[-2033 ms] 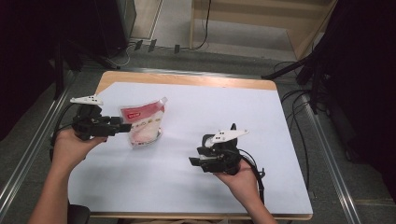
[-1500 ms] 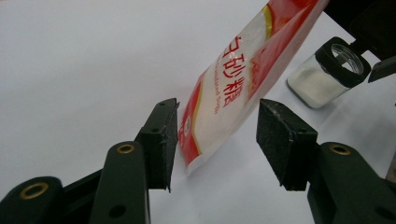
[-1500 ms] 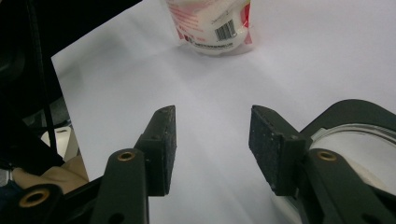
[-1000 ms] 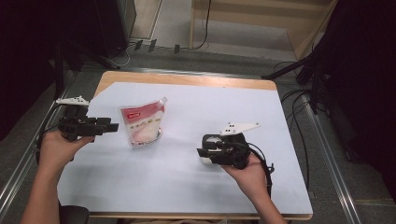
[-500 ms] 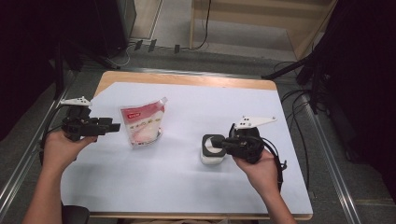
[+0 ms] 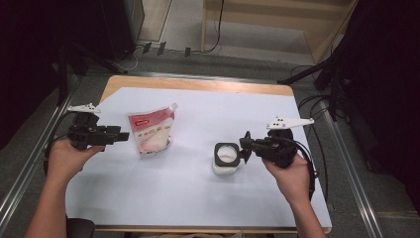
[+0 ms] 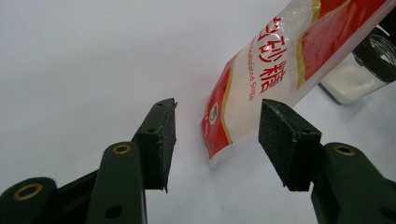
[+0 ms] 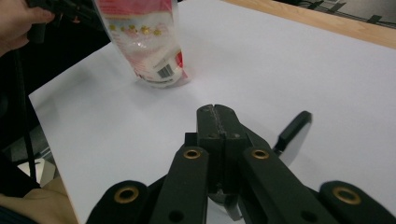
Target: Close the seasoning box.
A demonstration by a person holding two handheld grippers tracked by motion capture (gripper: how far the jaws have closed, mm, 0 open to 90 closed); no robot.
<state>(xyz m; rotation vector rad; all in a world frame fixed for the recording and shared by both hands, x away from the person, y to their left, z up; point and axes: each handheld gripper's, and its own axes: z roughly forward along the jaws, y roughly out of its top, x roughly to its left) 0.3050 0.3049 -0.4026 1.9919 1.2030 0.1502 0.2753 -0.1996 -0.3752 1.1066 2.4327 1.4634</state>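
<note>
- Sugar pouch [image 6: 151,132] stands on the white tabletop [image 6: 198,198], just beyond the left hand-held gripper [image 6: 120,136], whose jaws gape apart, empty.
- Right hand-held gripper [image 6: 243,145], jaws clenched together, touches the sugar jar's [image 6: 225,158] black flip lid.

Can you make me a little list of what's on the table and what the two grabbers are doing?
table: white top with a wooden edge
bag: red and white sugar pouch, standing up, left of the middle
jar: small jar with white stuff inside and a black rim, right of the middle
left gripper: jaws open, pointing at the pouch, not touching it
right gripper: jaws shut, tips right beside the jar's rim
held: cannot tell whether the right gripper pinches anything
</note>
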